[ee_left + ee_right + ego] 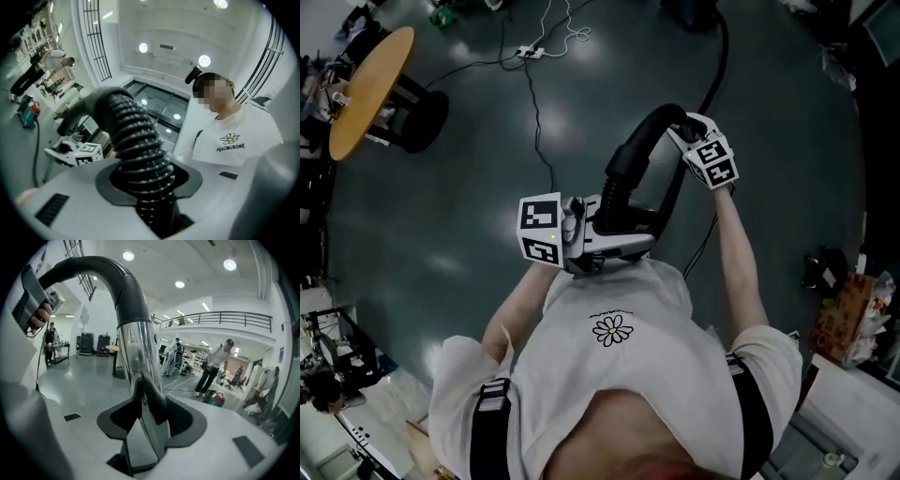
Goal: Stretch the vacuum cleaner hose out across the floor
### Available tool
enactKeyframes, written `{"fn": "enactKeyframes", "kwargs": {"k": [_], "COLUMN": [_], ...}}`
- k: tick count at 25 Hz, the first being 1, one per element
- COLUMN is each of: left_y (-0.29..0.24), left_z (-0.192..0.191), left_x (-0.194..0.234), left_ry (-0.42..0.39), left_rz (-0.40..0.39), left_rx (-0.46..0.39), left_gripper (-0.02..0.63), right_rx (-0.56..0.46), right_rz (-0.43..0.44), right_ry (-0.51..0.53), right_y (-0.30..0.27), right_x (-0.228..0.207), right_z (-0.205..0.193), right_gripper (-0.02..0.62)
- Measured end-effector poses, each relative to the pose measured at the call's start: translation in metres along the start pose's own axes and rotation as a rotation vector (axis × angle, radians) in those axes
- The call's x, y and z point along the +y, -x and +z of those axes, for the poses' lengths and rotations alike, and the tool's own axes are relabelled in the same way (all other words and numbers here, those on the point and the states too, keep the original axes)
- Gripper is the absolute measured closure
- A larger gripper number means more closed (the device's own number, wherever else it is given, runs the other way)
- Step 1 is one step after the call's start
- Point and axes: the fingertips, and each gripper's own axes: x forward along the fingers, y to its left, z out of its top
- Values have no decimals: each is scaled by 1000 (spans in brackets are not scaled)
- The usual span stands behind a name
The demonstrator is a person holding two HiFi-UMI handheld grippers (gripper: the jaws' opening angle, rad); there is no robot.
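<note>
Both grippers are up at chest height in front of the person, over the dark floor (pixel 441 216). Left gripper (pixel 623 234) is clamped on the black ribbed vacuum hose (pixel 614 202). In the left gripper view the corrugated hose (pixel 136 140) sits right in the pad notch of the left gripper (pixel 150 187), pads pressing it from both sides, and it rises away and bends off to the left. Right gripper (pixel 682 129) is further out and to the right, gripping the rigid end. The right gripper view shows the chrome tube (pixel 138 357) seated between the pads of the right gripper (pixel 150 423), jaws closed on it, with the black curved handle (pixel 108 268) arching up and over to the left. From the head view the hose cuff (pixel 628 164) and curved handle (pixel 661 117) form an arch between the two grippers – held in the air. A further black length (pixel 722 61) lies on the floor beyond the right gripper and runs to the far edge. Round wooden table (pixel 370 84) is far left, and a power strip with cables (pixel 530 52) lies on the floor at the far side – both well apart from the hose.
</note>
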Motion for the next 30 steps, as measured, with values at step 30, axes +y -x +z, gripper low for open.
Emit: {"fn": "enactKeyframes", "kwargs": {"k": [30], "left_y": [-76], "left_z": [65], "left_x": [29], "left_ry": [-362], "left_rz": [129], "left_rx": [255], "left_gripper": [331], "right_rx": [104], "right_rz": [-546], "right_ry": [690], "right_y": [186], "right_x": [-75], "right_z": [147], "right_gripper": [402]}}
